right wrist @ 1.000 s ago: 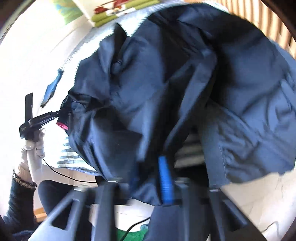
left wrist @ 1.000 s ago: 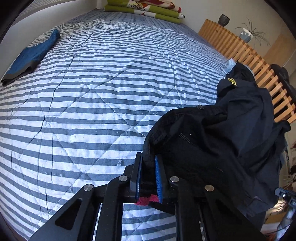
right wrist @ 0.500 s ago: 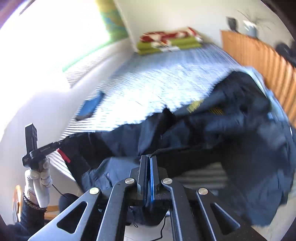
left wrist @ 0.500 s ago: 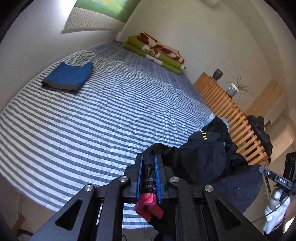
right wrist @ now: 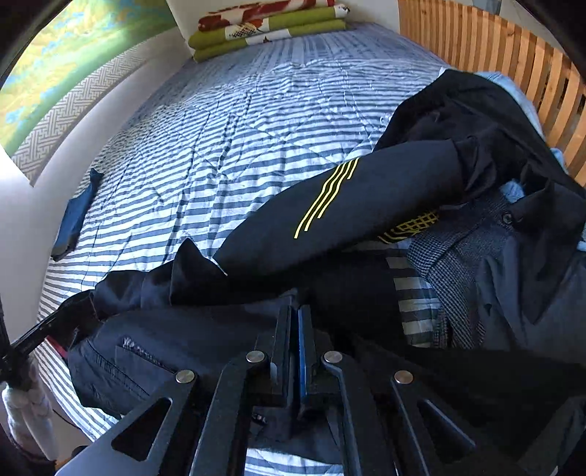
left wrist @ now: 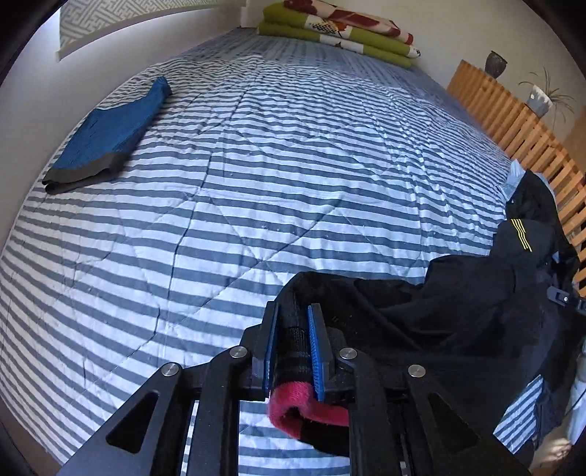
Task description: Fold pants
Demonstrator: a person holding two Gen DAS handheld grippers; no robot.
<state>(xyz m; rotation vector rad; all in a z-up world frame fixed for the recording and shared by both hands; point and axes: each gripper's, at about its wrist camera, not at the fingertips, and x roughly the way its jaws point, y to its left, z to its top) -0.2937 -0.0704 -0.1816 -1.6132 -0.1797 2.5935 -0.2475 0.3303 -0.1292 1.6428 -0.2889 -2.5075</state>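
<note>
We see the dark pants (right wrist: 205,329) stretched along the near edge of the striped bed (left wrist: 256,183), between our two grippers. Our left gripper (left wrist: 293,348) clamps a black, red-edged band of them; its jaws have just eased a little wider, yet the fabric still fills the gap. Our right gripper (right wrist: 295,329) is pinched nearly closed on a thin fold. A clothes pile (right wrist: 494,183) lies at the bed's right side, a blue garment (left wrist: 110,135) far left, blankets (left wrist: 337,29) at its far end.

This is a home bedroom. A striped quilt (left wrist: 274,175) covers the bed. Folded blankets (left wrist: 340,31) lie at its far end, and a slatted wooden rail (left wrist: 512,121) runs along the right.
</note>
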